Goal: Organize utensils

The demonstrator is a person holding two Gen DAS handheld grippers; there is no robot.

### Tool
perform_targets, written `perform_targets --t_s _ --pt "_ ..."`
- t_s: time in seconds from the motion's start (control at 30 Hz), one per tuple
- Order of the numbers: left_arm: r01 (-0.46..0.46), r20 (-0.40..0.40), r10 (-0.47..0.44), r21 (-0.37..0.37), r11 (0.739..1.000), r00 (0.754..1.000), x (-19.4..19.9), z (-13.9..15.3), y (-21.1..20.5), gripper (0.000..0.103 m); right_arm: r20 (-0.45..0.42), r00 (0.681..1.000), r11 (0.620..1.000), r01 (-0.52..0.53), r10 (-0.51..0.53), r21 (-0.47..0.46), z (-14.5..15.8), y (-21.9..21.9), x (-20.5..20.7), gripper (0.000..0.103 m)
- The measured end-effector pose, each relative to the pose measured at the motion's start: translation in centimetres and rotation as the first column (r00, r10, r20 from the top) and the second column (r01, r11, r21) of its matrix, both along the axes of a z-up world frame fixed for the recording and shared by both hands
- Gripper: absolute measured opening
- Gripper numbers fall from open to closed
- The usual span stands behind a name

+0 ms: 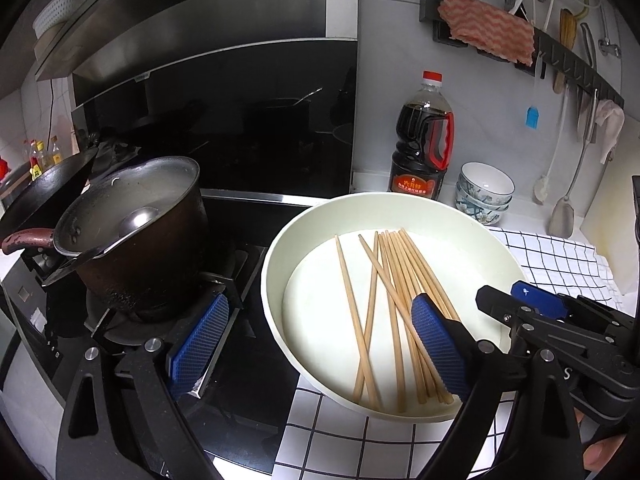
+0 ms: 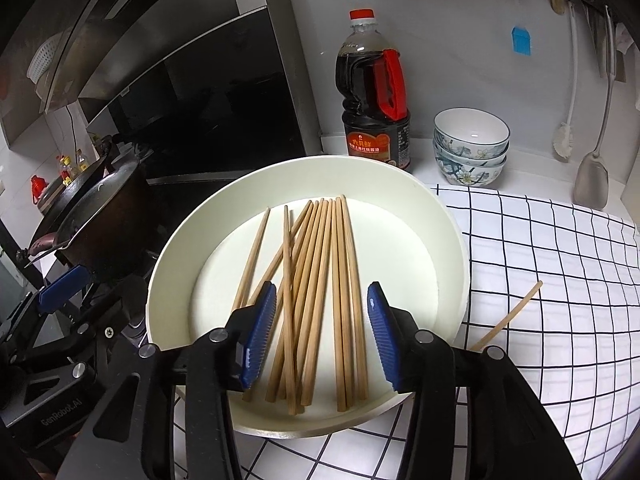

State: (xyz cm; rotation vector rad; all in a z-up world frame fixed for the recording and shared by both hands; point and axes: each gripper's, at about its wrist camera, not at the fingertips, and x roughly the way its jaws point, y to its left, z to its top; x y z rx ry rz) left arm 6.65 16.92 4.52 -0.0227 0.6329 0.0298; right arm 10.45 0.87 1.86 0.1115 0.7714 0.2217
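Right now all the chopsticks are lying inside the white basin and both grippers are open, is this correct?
Not quite. One chopstick lies outside the white basin, on the checked cloth to its right, as the right wrist view shows. The other chopsticks are in the basin, and the left gripper and right gripper are open.

My right gripper's fingers [image 2: 260, 336] cover the chopsticks' [image 2: 320, 280] near ends; the loose chopstick's [image 2: 508, 318] lower end hides behind my finger.

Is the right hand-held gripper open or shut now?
Open. The right hand-held gripper has its blue fingers wide apart over the chopsticks in the white basin, gripping nothing.
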Motion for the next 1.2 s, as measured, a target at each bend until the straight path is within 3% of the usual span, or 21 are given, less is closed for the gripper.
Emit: perform_targets --t_s 1.2 --pt "-0.071 -0.004 0.071 0.01 0.997 0.997 -1.0 0.3 0.2 0.097 0.01 1.0 1.0 0.013 -0.012 -0.023 0.5 -0.3 -1.0 0.052"
